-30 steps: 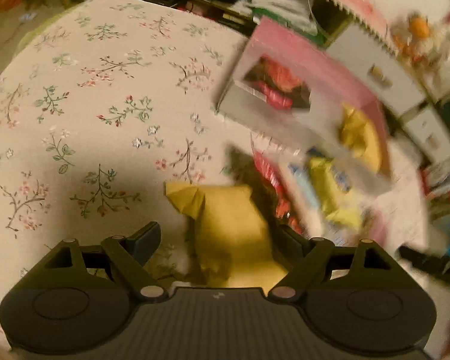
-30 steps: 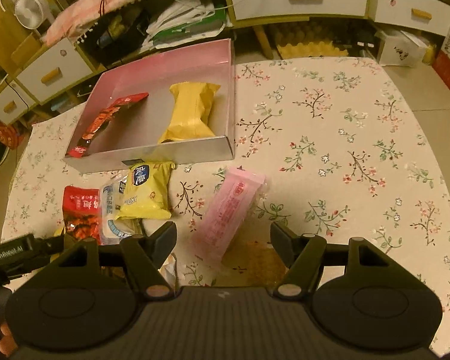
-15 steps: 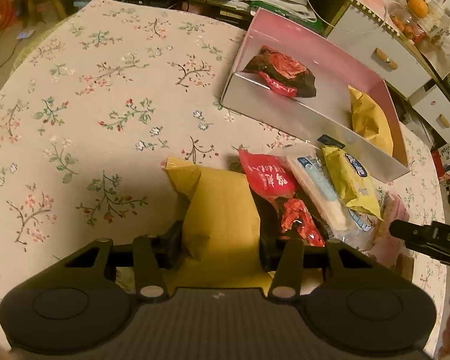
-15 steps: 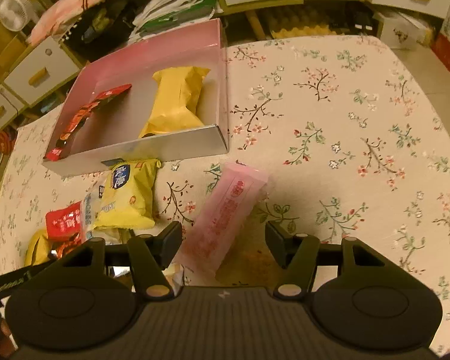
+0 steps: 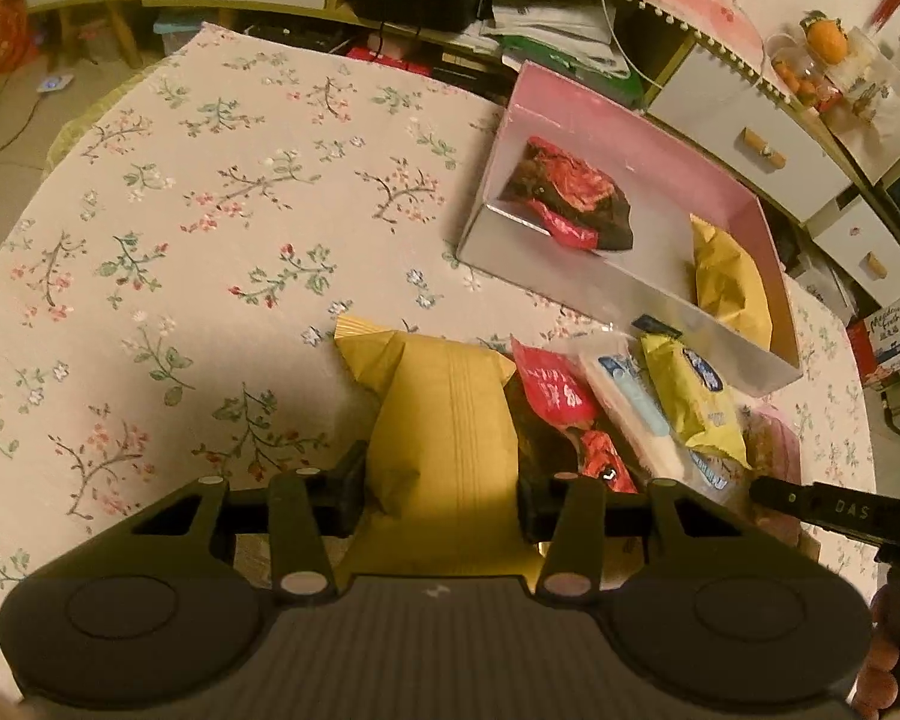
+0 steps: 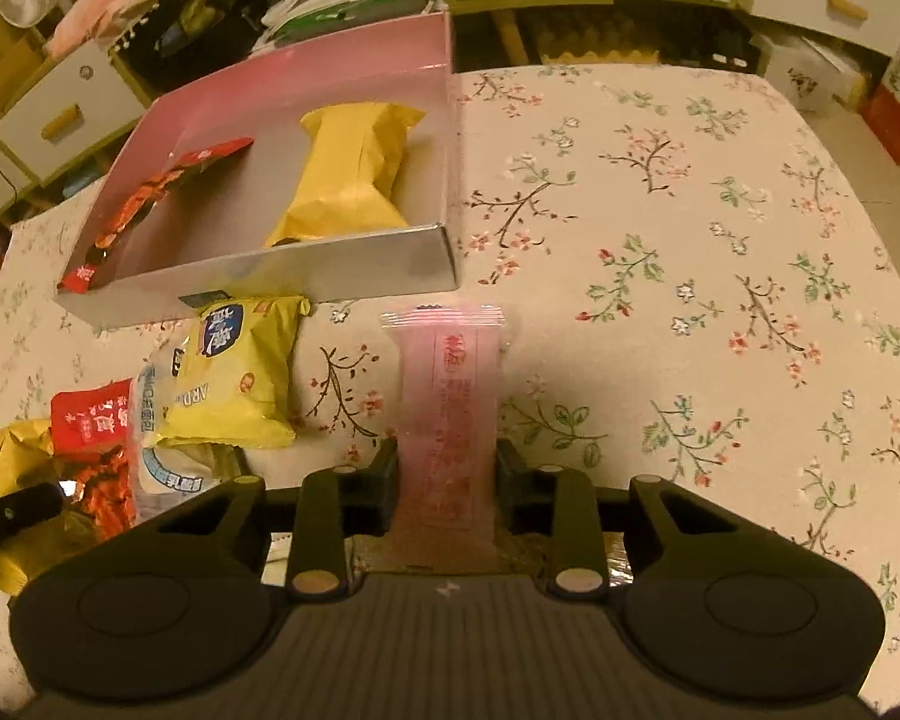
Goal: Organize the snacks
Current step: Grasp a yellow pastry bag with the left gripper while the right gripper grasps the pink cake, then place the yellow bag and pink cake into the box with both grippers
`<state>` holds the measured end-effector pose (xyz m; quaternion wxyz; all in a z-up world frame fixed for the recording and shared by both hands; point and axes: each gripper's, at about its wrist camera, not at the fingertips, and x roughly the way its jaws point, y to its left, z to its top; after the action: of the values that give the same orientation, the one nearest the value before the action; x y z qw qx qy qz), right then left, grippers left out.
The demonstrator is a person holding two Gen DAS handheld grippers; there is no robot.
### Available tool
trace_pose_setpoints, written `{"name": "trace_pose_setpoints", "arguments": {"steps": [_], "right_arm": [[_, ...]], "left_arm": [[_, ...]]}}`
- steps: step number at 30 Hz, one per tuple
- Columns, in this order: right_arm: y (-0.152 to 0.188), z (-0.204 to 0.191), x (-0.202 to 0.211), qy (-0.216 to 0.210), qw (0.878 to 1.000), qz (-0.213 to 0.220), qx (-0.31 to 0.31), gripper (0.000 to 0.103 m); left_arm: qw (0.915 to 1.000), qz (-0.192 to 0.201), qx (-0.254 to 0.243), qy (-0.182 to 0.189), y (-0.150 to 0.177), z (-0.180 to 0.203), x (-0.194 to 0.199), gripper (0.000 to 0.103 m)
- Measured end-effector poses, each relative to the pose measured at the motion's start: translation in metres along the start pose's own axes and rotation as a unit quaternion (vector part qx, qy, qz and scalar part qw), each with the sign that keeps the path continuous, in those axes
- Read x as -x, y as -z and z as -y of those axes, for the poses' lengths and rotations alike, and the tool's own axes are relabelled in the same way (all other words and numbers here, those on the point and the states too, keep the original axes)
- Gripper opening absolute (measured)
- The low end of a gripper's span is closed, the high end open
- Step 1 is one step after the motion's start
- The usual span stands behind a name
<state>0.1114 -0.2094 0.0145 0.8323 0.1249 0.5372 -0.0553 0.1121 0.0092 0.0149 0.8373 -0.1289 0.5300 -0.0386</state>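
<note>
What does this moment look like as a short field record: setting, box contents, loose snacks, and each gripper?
setting: round table with floral cloth
box: pink box, open, on the table
in box: red packet; yellow packet
loose snacks: small yellow bag, white-blue packet and red pouch in a pile in front of the box
left gripper: pads against both sides of a large yellow pack
right gripper: jaws closing, pads against a pink sachet
</note>
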Motion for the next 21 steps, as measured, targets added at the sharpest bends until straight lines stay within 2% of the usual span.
{"name": "trace_pose_setpoints", "arguments": {"steps": [4,21], "right_arm": [[-0.003,0.004,0.008,-0.006,1.0,0.006,-0.009,0.029],[-0.017,0.023,0.032,-0.023,0.998,0.033,-0.041,0.028]], "left_arm": [[0.9999,0.012,0.004,0.003,-0.004,-0.004,0.007,0.051],[0.9975,0.059,-0.033,0.022,-0.023,0.004,0.027,0.05]]}}
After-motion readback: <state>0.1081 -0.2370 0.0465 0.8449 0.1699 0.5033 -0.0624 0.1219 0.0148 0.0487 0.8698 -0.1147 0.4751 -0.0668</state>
